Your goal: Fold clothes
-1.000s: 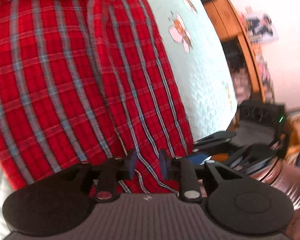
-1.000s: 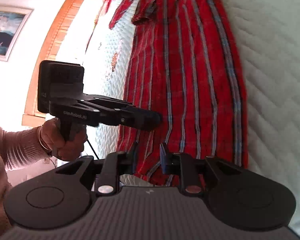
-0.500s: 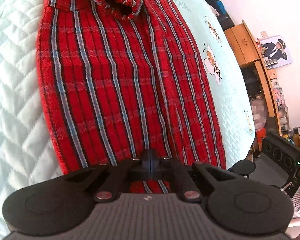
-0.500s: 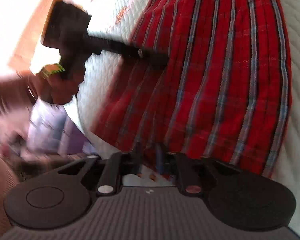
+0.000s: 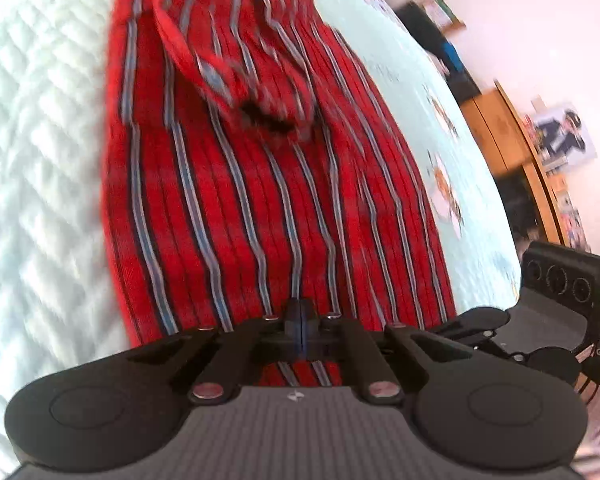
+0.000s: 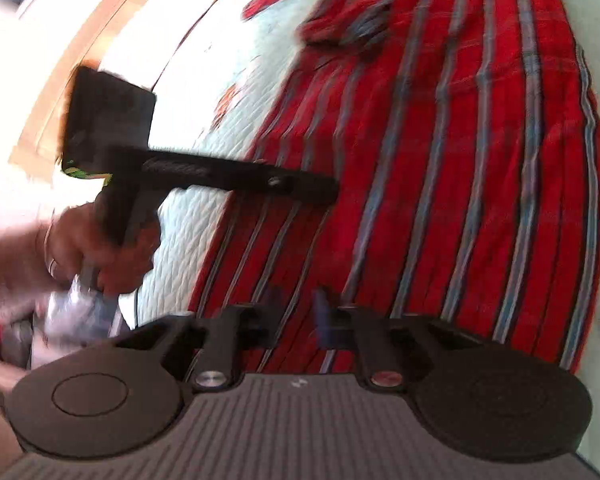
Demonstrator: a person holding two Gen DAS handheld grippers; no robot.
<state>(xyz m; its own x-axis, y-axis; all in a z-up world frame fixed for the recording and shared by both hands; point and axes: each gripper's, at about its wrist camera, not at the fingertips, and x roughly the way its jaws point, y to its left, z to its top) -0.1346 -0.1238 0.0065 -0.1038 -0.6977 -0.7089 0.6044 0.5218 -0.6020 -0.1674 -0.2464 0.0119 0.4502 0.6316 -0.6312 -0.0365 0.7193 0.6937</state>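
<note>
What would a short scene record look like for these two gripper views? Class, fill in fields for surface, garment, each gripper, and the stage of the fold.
surface: white quilted bed cover
garment: red plaid shirt, spread lengthwise on the bed, collar end far from the grippers
left gripper: jaws shut on the near hem of the shirt
right gripper: jaws slightly apart and just reopening a little, hem cloth between the pads, grip unclear
person: hand holding the left gripper's handle
stage: hem being gripped, not yet lifted or folded over
</note>
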